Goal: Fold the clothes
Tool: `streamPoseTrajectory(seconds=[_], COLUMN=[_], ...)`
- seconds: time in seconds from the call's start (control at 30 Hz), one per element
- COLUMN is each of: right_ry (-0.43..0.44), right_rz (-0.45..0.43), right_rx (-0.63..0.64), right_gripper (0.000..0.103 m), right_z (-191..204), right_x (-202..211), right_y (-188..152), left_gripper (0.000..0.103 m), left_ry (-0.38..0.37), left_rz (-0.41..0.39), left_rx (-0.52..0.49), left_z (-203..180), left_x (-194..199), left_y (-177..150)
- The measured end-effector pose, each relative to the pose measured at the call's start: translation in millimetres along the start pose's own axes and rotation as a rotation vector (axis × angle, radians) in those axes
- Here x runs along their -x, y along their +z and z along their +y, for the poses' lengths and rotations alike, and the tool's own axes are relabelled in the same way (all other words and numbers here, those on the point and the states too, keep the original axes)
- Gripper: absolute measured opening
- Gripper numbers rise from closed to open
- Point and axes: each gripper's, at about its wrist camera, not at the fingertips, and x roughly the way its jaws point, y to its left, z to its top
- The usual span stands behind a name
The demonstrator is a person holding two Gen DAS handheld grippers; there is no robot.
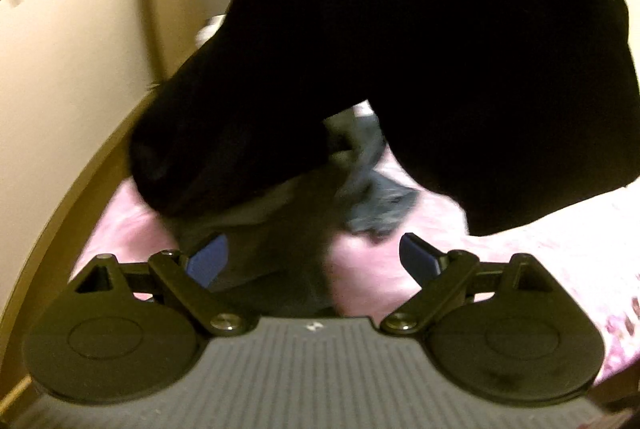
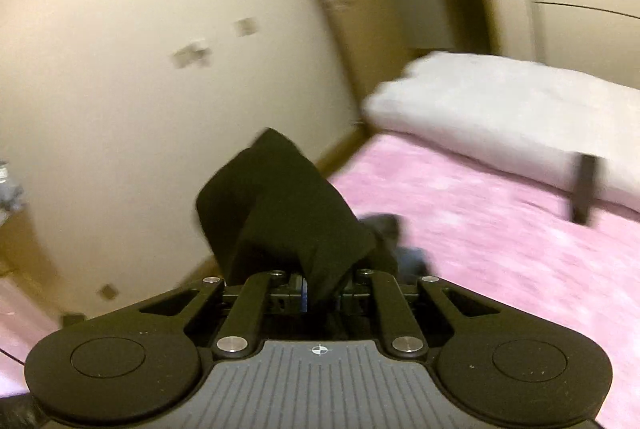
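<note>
A black garment (image 1: 400, 49) hangs in the air and fills the upper half of the left wrist view. My left gripper (image 1: 314, 259) is open and empty below it, its blue pads (image 1: 210, 261) wide apart above the pink bedspread (image 1: 560, 253). A crumpled grey garment (image 1: 372, 197) and a dark garment (image 1: 264, 249) lie on the bed under the hanging cloth. My right gripper (image 2: 316, 289) is shut on a bunch of the black garment (image 2: 280, 205), lifted above the bed. Both views are blurred by motion.
A white pillow (image 2: 500, 117) lies at the head of the pink bed (image 2: 500, 249), with a dark strip (image 2: 584, 189) beside it. Cream wardrobe doors (image 2: 140, 49) and a wooden bed frame (image 1: 80, 189) stand on the left. More grey cloth (image 2: 400, 245) lies beyond the right gripper.
</note>
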Motion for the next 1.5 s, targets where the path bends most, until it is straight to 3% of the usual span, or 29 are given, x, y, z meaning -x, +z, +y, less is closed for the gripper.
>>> streamPoseTrajectory(seconds=[0.23,0.4,0.53,0.63,0.7,0.73,0.77,0.83,1.0,1.2,1.4,1.5], right_ry=[-0.156,-0.315,-0.430,-0.555,-0.634,-0.668,-0.702,-0.738,-0.767,-0.815,-0.880,-0.852], right_rz=[0.026,-0.002,0.158,0.215,0.227,0.209,0.191,0.187,0.294,0.435,0.588,0.594], right_rx=[-0.283,-0.380,-0.428,-0.365,-0.333,-0.324,-0.316,-0.322,-0.349,-0.341,-0.101,-0.020], right_gripper=[0.010,0.010,0.013,0.025,0.065,0.096,0.101,0.102,0.102,0.102,0.102,0.102], right_z=[-160,-250,-322,-338,-346,-343,-340,-340,-342,-341,-332,-340], right_x=[92,185,209,215,222,228,233,235,223,207,196,200], right_y=[-62,-88,-106,-123,-136,-138,-140,-147,-192,-247,-301,-323], left_gripper=[0.091,0.091,0.091,0.090,0.089,0.090,0.090,0.090,0.090,0.090,0.090,0.090], left_ry=[-0.078,-0.121,-0.171,-0.187,-0.207,-0.215,-0.220,-0.227,-0.252,-0.402,-0.590,-0.651], left_rz=[0.030,0.082,0.134,0.158,0.161,0.165,0.171,0.185,0.231,0.223,0.077,-0.023], left_rx=[-0.117,-0.177,-0.234,-0.296,-0.332,-0.345,-0.359,-0.392,-0.554,-0.705,-1.012,-1.176], left_z=[-108,-182,-241,-280,-303,-314,-321,-332,-346,-389,-480,-526], left_x=[-21,-44,-74,-90,-92,-92,-93,-102,-123,-171,-201,-203], left_y=[24,29,30,37,40,41,41,41,23,-2,-24,-37])
